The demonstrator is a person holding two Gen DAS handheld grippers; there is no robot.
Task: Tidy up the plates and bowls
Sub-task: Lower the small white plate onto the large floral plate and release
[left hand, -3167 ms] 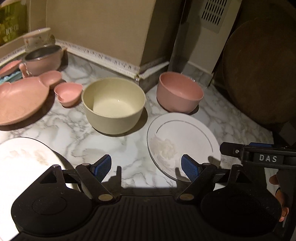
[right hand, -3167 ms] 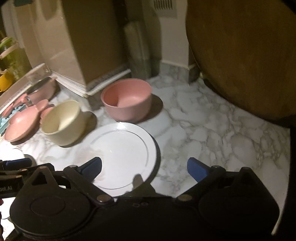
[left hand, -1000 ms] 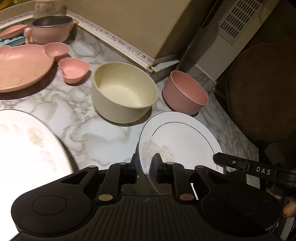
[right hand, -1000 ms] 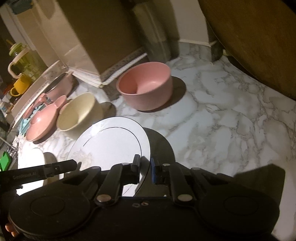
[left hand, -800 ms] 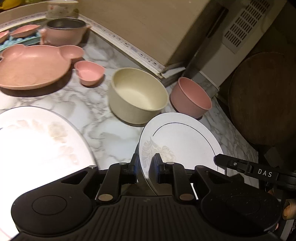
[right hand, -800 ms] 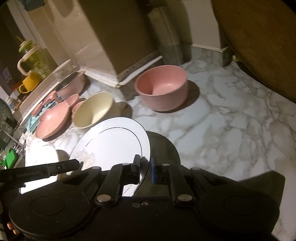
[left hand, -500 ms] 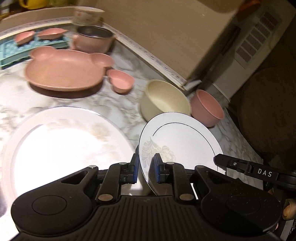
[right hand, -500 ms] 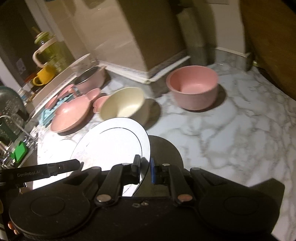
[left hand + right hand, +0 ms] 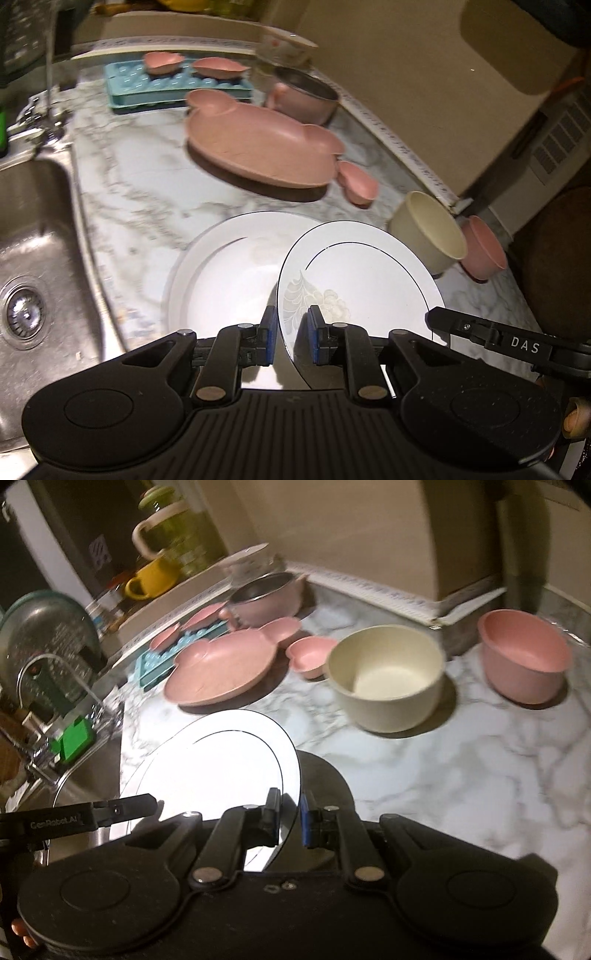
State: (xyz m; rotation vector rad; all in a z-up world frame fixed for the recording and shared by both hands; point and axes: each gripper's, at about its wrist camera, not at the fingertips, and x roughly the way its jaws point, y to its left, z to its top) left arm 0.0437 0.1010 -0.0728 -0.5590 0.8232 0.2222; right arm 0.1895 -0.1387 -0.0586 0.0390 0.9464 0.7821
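Carrying the small white plate (image 9: 364,273) is the step in hand: the left tool (image 9: 291,341) and the right tool (image 9: 290,821) are each clenched on its near rim, holding it tilted above the large white plate (image 9: 221,280) by the tabletop's sink-side edge. Next, I judge, comes lowering it level and centred onto that plate before both let go. The cream bowl (image 9: 386,677) and the pink bowl (image 9: 524,655), near the back wall, look empty.
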